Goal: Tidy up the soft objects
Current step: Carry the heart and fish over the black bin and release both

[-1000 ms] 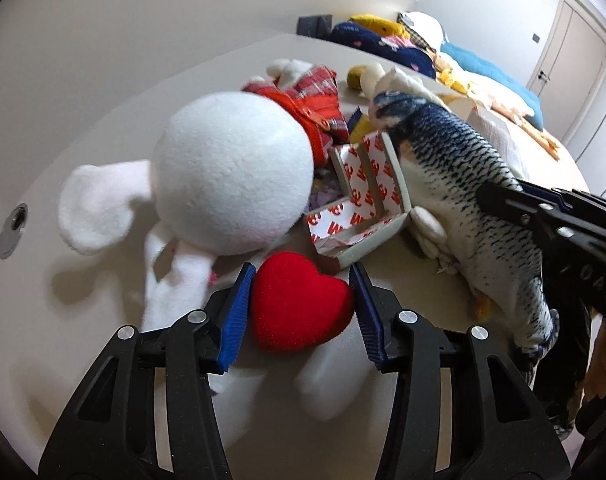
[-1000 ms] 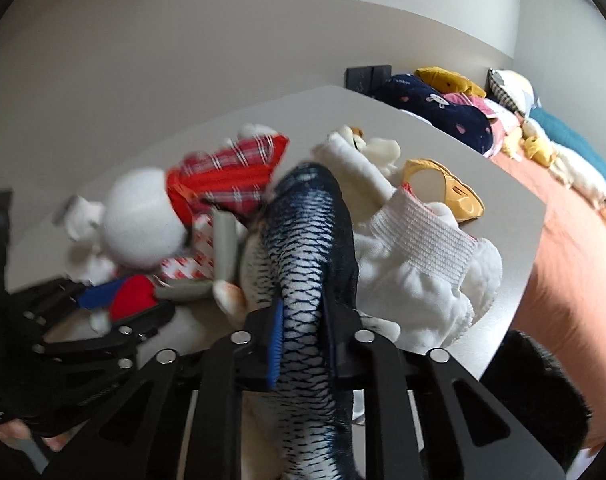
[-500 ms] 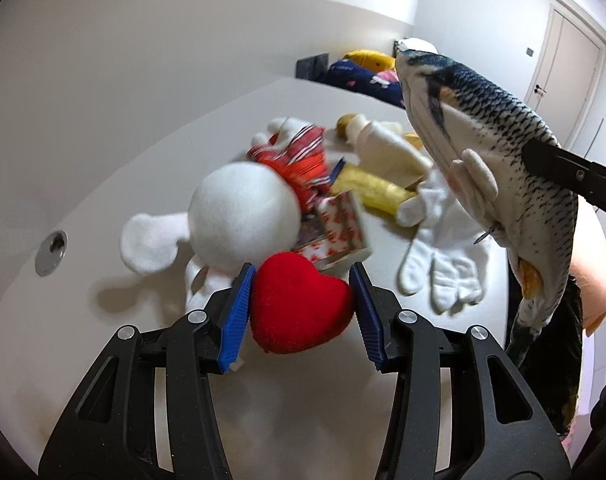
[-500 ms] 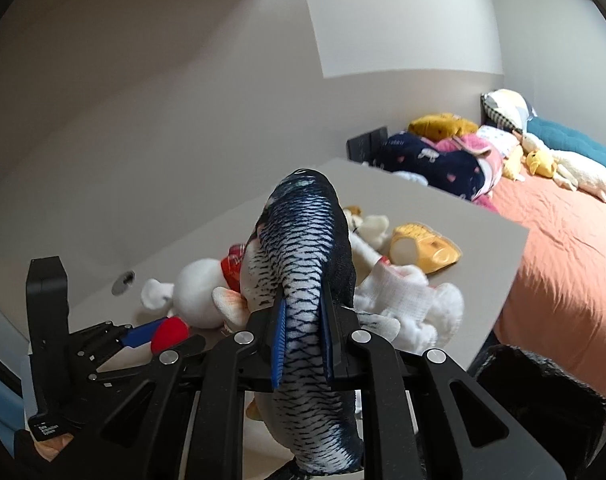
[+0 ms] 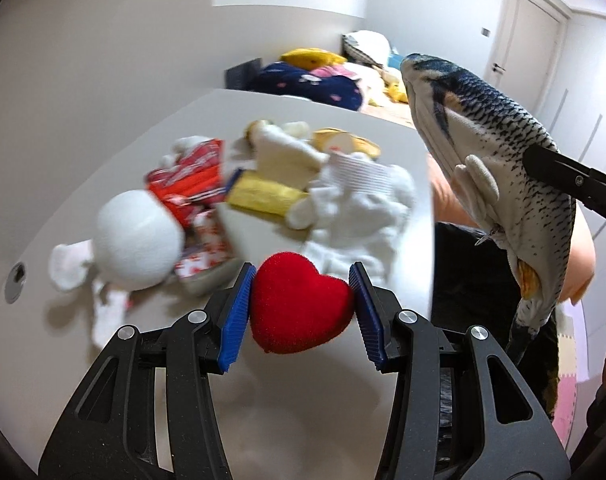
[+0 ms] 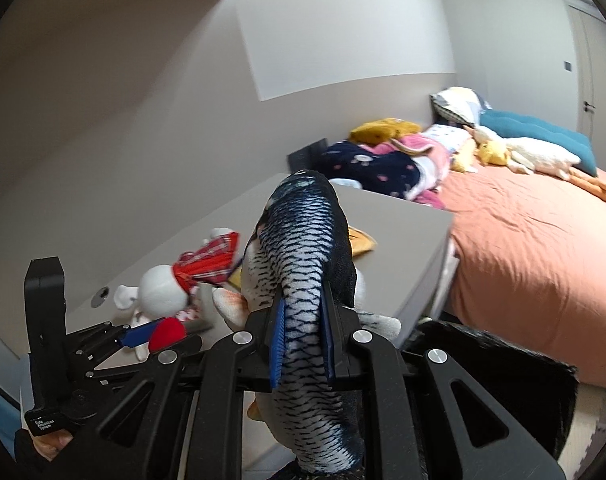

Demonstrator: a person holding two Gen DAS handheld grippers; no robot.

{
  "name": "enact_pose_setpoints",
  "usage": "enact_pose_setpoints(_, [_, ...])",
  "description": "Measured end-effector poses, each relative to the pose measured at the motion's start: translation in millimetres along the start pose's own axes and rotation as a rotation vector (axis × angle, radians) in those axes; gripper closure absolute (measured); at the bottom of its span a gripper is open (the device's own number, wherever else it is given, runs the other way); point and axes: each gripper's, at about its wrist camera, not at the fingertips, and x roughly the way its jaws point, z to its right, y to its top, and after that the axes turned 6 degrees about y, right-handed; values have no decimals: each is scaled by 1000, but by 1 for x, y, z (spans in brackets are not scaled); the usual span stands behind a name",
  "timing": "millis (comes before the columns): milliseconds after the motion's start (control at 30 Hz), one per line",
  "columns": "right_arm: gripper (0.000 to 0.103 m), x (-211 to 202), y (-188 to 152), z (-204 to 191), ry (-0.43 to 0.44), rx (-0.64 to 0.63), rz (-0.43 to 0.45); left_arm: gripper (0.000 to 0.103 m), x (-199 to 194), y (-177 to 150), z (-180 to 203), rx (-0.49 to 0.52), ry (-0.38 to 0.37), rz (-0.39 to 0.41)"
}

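My left gripper [image 5: 299, 312] is shut on a red plush heart [image 5: 299, 308], held above the near part of the grey table [image 5: 103, 360]. My right gripper [image 6: 303, 336] is shut on a striped plush fish [image 6: 303, 248], lifted off the table with its head pointing away; in the left wrist view the plush fish [image 5: 487, 160] hangs at the right. On the table lie a white plush doll [image 5: 137, 240] in a red plaid outfit, a yellow soft toy [image 5: 263, 198], a cream plush [image 5: 287, 152] and white gloves [image 5: 359, 196].
A red-and-white patterned box [image 5: 207, 248] lies by the doll. Beyond the table's right edge stands a bed with an orange sheet [image 6: 535, 248], piled with pillows and plush toys [image 6: 403, 152]. A dark bin [image 6: 503, 392] sits below the table's corner. A door [image 5: 523, 52] is at the far right.
Both grippers have risen and pulled back from the table, carrying the heart and the fish. The toy pile now looks smaller and farther away.
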Motion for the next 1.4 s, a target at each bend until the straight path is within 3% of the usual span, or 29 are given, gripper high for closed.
enact_pose_setpoints(967, [85, -93, -55, 129, -249, 191, 37, 55, 10, 0, 169, 265, -216, -40])
enact_pose_setpoints(1033, [81, -100, -60, 138, -268, 207, 38, 55, 10, -2, 181, 292, -239, -43])
enact_pose_setpoints(1067, [69, -103, -62, 142, -283, 216, 37, 48, 10, -3, 186, 312, -258, -52])
enact_pose_setpoints(1100, [59, -106, -62, 146, -295, 222, 40, 20, 10, -5, 193, 335, -271, -58])
enact_pose_setpoints(1133, [40, -112, -64, 149, -321, 230, 59, 8, 7, -6, 198, 346, -268, -38])
enact_pose_setpoints(1167, [30, -117, -66, 151, -343, 238, 80, 6, 4, -9, 201, 352, -261, -7])
enact_pose_setpoints(1267, [30, -129, -68, 158, -373, 270, 122, 6, 4, -14, 210, 391, -230, 13])
enact_pose_setpoints(1400, [30, -131, -68, 163, -370, 291, 131, 6, 9, -15, 203, 360, -222, -9])
